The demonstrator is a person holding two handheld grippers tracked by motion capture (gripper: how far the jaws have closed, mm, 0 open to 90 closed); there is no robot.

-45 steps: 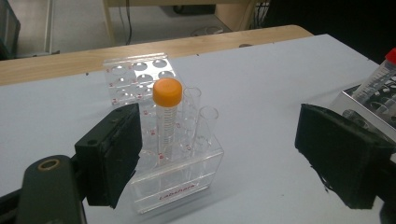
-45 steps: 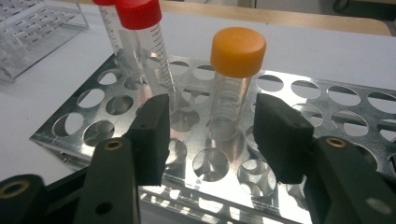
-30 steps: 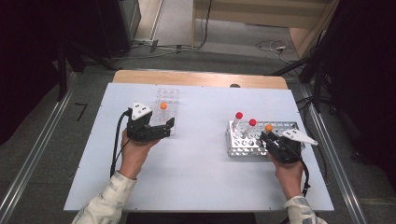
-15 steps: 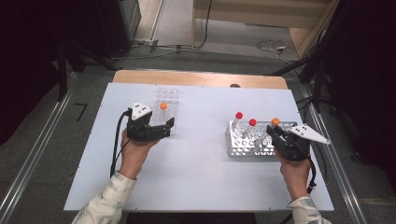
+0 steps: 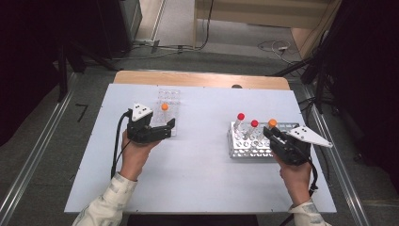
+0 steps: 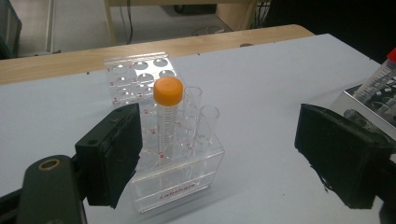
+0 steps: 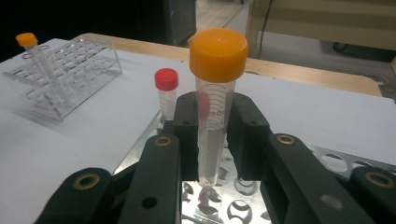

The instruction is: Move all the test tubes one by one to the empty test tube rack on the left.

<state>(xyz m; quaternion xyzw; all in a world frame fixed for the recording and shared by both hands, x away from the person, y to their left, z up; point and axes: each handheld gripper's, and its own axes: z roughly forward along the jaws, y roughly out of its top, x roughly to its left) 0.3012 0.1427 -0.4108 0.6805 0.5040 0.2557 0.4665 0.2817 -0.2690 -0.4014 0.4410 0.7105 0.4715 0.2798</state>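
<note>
Overhead, open tabletop [image 5: 202,155] between racks

- The middle of the table [image 5: 202,155] lies bare between the two racks, a wide lane running from 6 o'clock to 12 o'clock.
- At 9 o'clock stands the clear rack [image 5: 168,110], with one orange-capped tube [image 6: 167,116] rising above it; the left gripper [image 5: 164,129] rests just beside its near end, jaws spread wide.
- At 3 o'clock the metal rack [image 5: 249,141] carries two red-capped tubes [image 5: 241,123] upright, blocking passage low over it.
- The right gripper [image 7: 212,135] clamps an orange-capped tube [image 7: 215,93] above the metal rack's right part.
- The table's near strip at 6 o'clock is crossed by both forearms.
</note>
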